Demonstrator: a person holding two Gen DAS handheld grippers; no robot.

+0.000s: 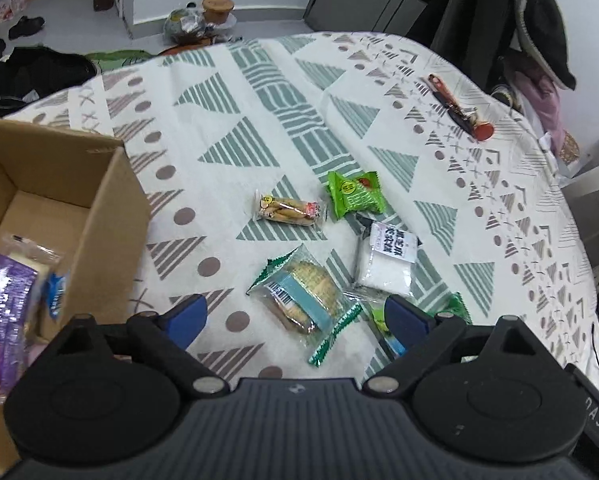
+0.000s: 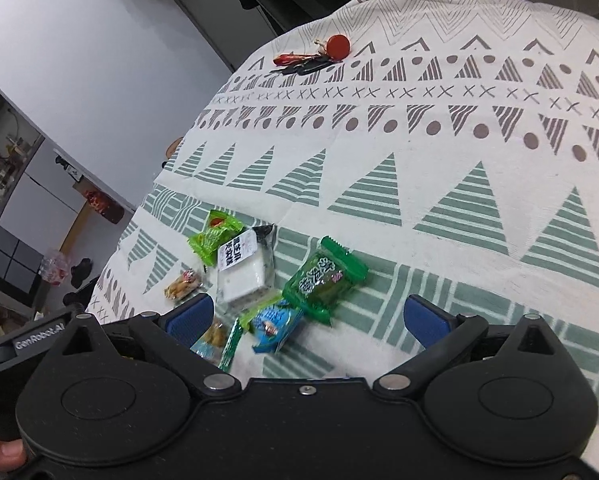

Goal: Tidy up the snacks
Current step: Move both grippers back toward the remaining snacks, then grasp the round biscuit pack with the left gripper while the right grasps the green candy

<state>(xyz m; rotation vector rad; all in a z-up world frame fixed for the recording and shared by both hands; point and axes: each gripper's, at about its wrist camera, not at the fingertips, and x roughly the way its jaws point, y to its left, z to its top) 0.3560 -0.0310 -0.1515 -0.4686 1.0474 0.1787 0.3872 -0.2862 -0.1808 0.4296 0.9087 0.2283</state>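
Some snacks already lie in the cardboard box (image 1: 71, 184), among them a purple-wrapped bar (image 1: 9, 308), while a small cluster of packets waits on the tabletop (image 1: 259, 120) just beside it. So the sorting looks partway through, with neither gripper carrying anything.

The left gripper (image 1: 295, 316) hovers over the tabletop close to the box, its blue fingers (image 1: 187, 316) spread wide and empty. Between them sits the clear cracker packet (image 1: 303, 300), with a teal band and a green zigzag edge; that seems the likeliest next pick. To take it, the fingers would need to drop to either side of it and pinch the crinkly wrapper without sliding it, then swing towards the box.

The right gripper (image 2: 307, 316) is likewise open and holds nothing. It hangs above the side of the cluster farther from the box, over a dark green packet (image 2: 323, 280) and a blue packet (image 2: 277, 326).

Beyond the cracker packet, still near the box, lie a clear biscuit-stick packet (image 1: 287, 210), a bright green packet (image 1: 355, 196) and a white block in clear wrap (image 1: 385, 264).
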